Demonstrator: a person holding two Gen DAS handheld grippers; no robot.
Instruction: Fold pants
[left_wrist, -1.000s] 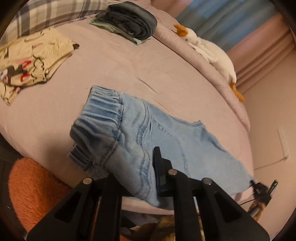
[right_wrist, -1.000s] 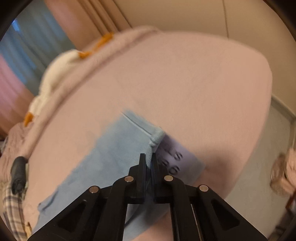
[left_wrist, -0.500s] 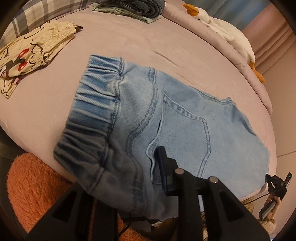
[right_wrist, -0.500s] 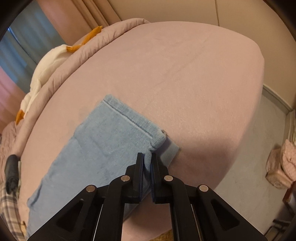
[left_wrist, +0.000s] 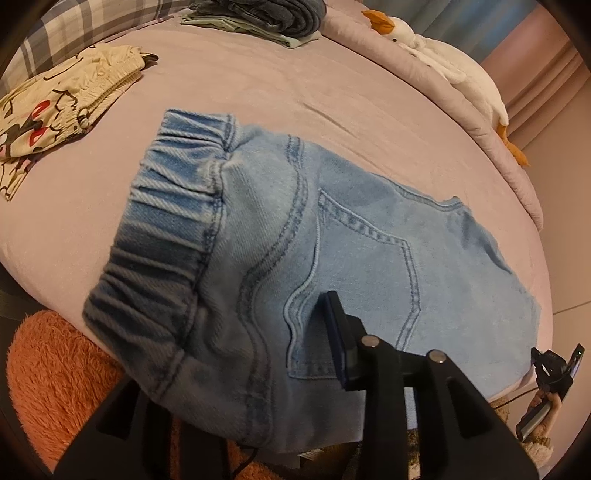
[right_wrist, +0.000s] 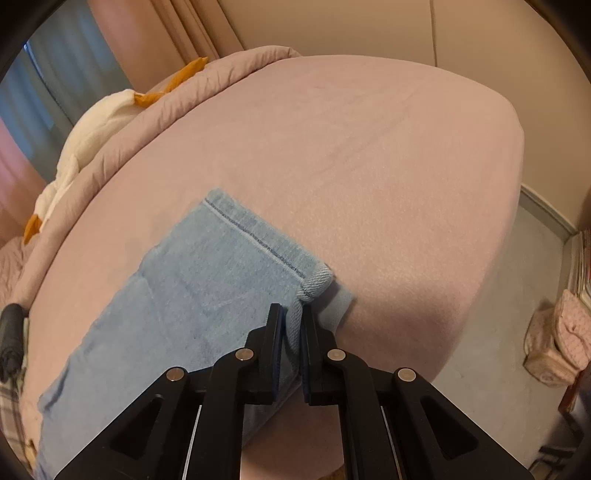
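Note:
Light blue denim pants (left_wrist: 332, 236) lie across the pink bed (left_wrist: 258, 85), elastic waistband at the left, back pocket facing up. My left gripper (left_wrist: 295, 332) is shut on the pants' near waist edge; only its right finger (left_wrist: 338, 332) shows, the other is under the cloth. In the right wrist view the pants (right_wrist: 207, 280) lie flat with the leg hem at the right. My right gripper (right_wrist: 293, 314) is shut on the hem's near corner, which curls up between the fingers.
Folded cream patterned clothes (left_wrist: 62, 107) lie at the far left, a dark folded pile (left_wrist: 266, 16) at the back. A white goose plush (left_wrist: 443, 59) lies on the rolled quilt (right_wrist: 155, 122). An orange fluffy seat (left_wrist: 55, 387) stands below the bed edge.
Both grippers have lowered and spread the pants flat on the bed. The pants, hanging bunched a second ago, now lie stretched out with the back pocket showing.

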